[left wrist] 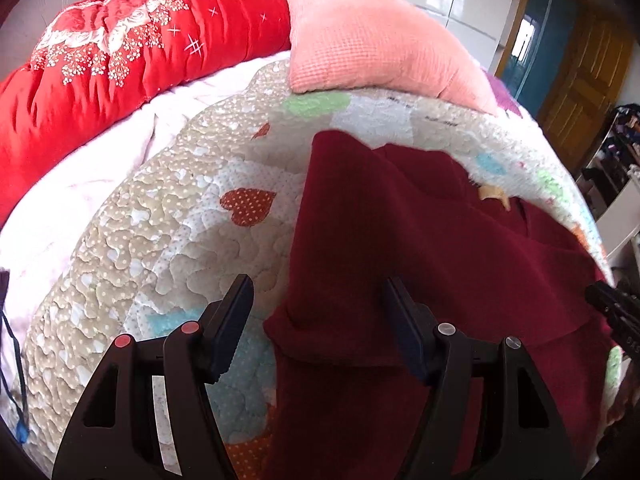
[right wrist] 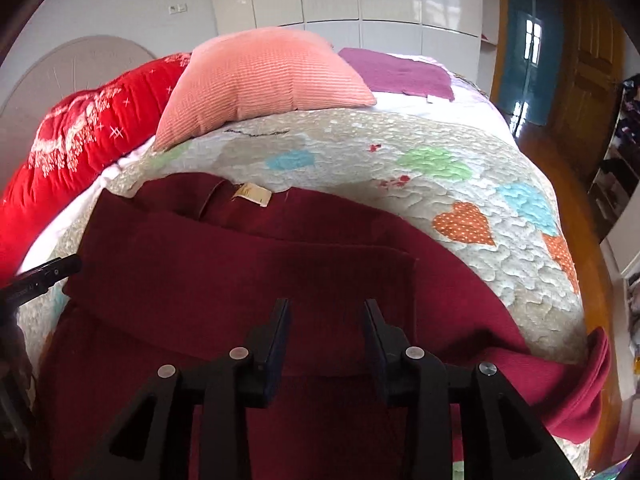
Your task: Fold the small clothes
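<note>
A dark red garment (left wrist: 400, 240) lies spread on the quilted bedcover (left wrist: 180, 208), with a tan label (right wrist: 250, 194) at its collar on the far side. One part is folded across the garment's middle (right wrist: 240, 272). A sleeve (right wrist: 580, 384) hangs over the bed's right edge. My left gripper (left wrist: 317, 284) stands wide open above the garment's left edge, and nothing is pinched between its fingers. My right gripper (right wrist: 326, 304) is open above the garment's near middle, with cloth below it but none held. Each gripper shows at the side of the other's view (left wrist: 612, 308) (right wrist: 44, 272).
A pink pillow (right wrist: 260, 76) and a red floral quilt (left wrist: 120, 60) lie at the far side of the bed. A purple cloth (right wrist: 400, 72) lies behind the pillow. White wardrobes stand at the back. To the right are wooden floor (right wrist: 560, 168) and shelves.
</note>
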Motion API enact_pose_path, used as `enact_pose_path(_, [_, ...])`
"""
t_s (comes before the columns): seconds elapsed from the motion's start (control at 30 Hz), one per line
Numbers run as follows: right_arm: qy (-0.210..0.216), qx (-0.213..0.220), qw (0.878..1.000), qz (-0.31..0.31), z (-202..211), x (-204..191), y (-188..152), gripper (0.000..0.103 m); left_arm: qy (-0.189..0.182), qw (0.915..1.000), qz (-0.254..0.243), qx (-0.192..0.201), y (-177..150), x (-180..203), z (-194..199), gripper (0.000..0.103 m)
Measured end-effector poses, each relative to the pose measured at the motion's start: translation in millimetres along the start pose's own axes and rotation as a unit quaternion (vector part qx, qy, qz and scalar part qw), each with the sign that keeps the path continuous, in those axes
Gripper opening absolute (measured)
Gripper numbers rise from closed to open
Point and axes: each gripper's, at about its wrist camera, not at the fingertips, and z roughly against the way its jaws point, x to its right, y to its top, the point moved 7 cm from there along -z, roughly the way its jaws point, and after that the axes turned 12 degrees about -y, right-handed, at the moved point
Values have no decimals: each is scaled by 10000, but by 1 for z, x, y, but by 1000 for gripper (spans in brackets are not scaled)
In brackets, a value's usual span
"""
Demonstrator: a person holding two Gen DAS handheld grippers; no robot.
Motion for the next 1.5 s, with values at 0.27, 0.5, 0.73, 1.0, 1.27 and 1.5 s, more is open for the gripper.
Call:
enact_pose_path(0.27, [-247, -208, 9995, 58, -20, 3, 3, 35, 215, 9993, 305, -59, 7, -30, -21, 70])
enact_pose_path(0.5, [4, -105, 9999, 6, 16, 3, -20, 40, 77, 9998, 134, 113, -2, -10, 6, 70])
enact_pose_path(0.73, [-104, -343, 9993, 127, 7, -1, -41, 41, 212, 9992, -225, 247, -11, 12, 24, 70])
enact_pose_path(1.0, [-77, -216, 9996, -158, 22, 11, -44, 48, 145, 9996, -210, 75, -13, 20, 18, 70])
enact_pose_path(1.27, [-44, -355, 9992, -191, 17, 17, -51, 52, 153, 9996, -56, -224, -23, 17, 7, 70])
enact_pose_path(1.5, [27, -169, 9985, -524, 57, 40, -73, 52, -231, 9996, -156, -60, -30, 50, 37, 70])
